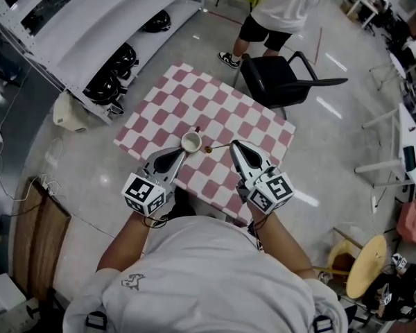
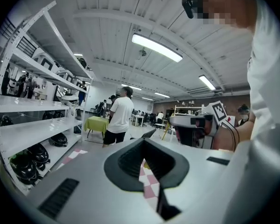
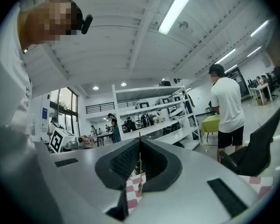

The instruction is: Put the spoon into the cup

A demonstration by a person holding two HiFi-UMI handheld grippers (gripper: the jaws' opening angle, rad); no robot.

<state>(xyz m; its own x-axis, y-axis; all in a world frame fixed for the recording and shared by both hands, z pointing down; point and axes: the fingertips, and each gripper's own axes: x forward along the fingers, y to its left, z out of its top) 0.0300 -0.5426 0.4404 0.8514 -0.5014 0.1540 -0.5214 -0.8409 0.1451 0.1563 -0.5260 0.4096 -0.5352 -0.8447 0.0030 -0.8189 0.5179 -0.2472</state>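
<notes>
A white cup [image 1: 191, 142] stands on the pink-and-white checked table [image 1: 222, 109], near its front edge. My left gripper [image 1: 182, 153] sits just in front of the cup; in the left gripper view its jaws [image 2: 143, 143] meet with nothing between them, and the cup is out of sight. A thin metal spoon [image 1: 218, 146] lies level just right of the cup, bowl end toward it. My right gripper [image 1: 233, 144] is shut on the handle. In the right gripper view the spoon [image 3: 139, 171] runs out between the closed jaws [image 3: 140, 141].
A black chair [image 1: 284, 78] stands at the table's far right corner, with a person [image 1: 284, 5] behind it. White shelves with dark helmets [image 1: 111, 82] run along the left. A white bag [image 1: 73, 113] lies on the floor, and a yellow stool [image 1: 364, 266] is at the lower right.
</notes>
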